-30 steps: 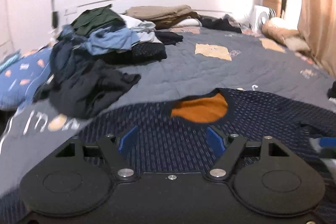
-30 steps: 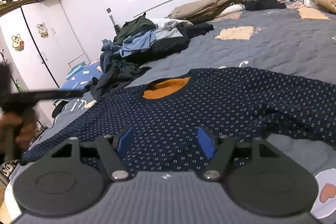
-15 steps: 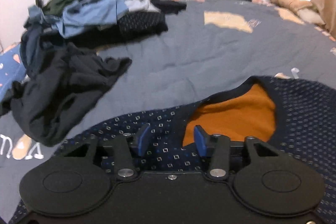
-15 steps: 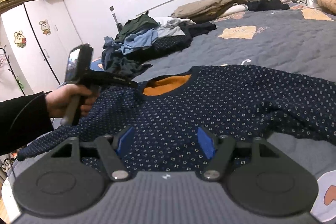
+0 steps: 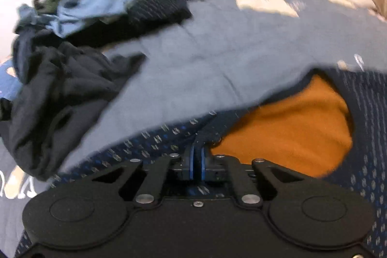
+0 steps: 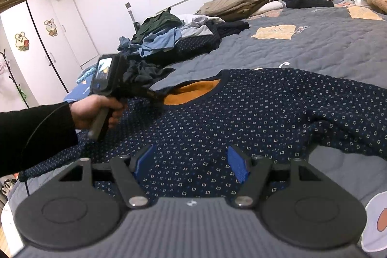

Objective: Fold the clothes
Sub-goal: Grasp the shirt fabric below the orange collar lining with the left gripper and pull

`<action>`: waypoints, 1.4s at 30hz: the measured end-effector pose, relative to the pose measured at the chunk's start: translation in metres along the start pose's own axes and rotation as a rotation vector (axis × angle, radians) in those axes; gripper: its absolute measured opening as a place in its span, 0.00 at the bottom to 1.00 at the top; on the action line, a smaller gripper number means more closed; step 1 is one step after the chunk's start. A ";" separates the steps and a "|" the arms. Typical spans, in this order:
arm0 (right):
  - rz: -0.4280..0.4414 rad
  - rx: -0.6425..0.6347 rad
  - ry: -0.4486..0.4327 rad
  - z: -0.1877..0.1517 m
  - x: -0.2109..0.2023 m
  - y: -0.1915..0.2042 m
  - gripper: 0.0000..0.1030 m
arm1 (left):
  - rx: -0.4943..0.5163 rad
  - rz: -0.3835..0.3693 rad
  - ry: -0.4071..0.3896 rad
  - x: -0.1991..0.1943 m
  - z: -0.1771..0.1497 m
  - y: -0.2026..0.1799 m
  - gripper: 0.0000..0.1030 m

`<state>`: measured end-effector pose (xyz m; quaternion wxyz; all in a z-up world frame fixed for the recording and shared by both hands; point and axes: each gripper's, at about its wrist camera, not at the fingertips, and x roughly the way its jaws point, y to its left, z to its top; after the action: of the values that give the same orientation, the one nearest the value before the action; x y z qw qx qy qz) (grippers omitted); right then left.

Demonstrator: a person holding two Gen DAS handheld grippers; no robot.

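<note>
Sprawling sweater [image 6: 217, 117] on grey quilt [image 6: 326, 45], white wardrobe [image 6: 48, 40] beyond.

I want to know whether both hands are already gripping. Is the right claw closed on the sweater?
No, the right claw hangs over the sweater with its blue fingers spread wide apart.

A home bedroom is shown: a quilted grey bed [image 6: 314, 45] strewn with heaped clothes [image 6: 169, 38], a white wardrobe [image 6: 41, 45] standing beside it.
</note>
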<state>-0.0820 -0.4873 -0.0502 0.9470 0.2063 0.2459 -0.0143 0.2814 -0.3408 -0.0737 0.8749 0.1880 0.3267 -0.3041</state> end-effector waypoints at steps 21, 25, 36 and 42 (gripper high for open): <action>0.028 0.012 0.017 0.001 -0.003 0.003 0.65 | -0.268 0.035 -0.064 -0.050 -0.016 0.037 0.54; 0.028 0.021 0.013 0.003 -0.003 0.004 0.65 | -0.367 0.037 -0.089 -0.101 -0.048 0.058 0.55; 0.076 0.050 -0.009 0.006 -0.006 0.016 0.65 | -0.675 0.113 -0.145 -0.234 -0.148 0.130 0.62; 0.205 0.125 0.035 0.002 0.005 0.040 0.65 | -0.848 0.278 -0.138 -0.293 -0.215 0.183 0.62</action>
<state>-0.0717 -0.4508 -0.0357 0.9244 0.2893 0.2384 0.0709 0.1268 0.0285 -0.0031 0.9269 -0.1656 0.3349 -0.0350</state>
